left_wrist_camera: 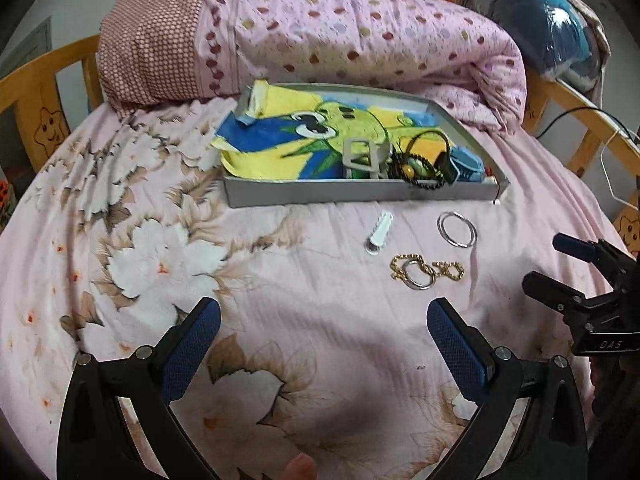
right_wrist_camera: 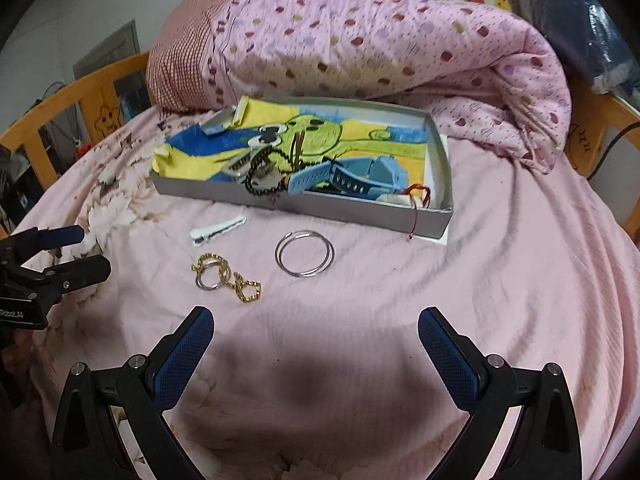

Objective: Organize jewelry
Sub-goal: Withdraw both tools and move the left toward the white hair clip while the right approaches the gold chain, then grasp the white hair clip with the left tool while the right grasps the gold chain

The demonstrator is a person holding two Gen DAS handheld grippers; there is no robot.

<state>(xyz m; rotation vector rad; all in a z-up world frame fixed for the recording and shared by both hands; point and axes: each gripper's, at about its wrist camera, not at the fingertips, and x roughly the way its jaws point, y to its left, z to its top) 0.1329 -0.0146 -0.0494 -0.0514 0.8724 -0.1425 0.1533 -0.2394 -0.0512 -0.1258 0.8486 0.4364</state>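
A shallow grey box (left_wrist_camera: 320, 195) (right_wrist_camera: 224, 195) lined with a cartoon cloth sits on the bed and holds a black bead bracelet (left_wrist_camera: 424, 184), a silver buckle (left_wrist_camera: 366, 158) and a blue watch strap (right_wrist_camera: 352, 176). In front of it on the sheet lie a white hair clip (left_wrist_camera: 378, 232) (right_wrist_camera: 216, 227), two silver bangles (left_wrist_camera: 457, 229) (right_wrist_camera: 305, 258), and a gold chain with a small silver ring (left_wrist_camera: 424, 271) (right_wrist_camera: 226, 276). My left gripper (left_wrist_camera: 323, 322) is open, short of the chain. My right gripper (right_wrist_camera: 315, 330) is open below the bangles, nothing between its fingers.
A rolled pink spotted quilt (left_wrist_camera: 360, 28) (right_wrist_camera: 380, 40) lies behind the box. Wooden bed rails (left_wrist_camera: 44, 80) (right_wrist_camera: 600, 128) ring the mattress. The right gripper shows at the right edge of the left wrist view (left_wrist_camera: 580, 280); the left one shows at the left edge of the right wrist view (right_wrist_camera: 52, 256).
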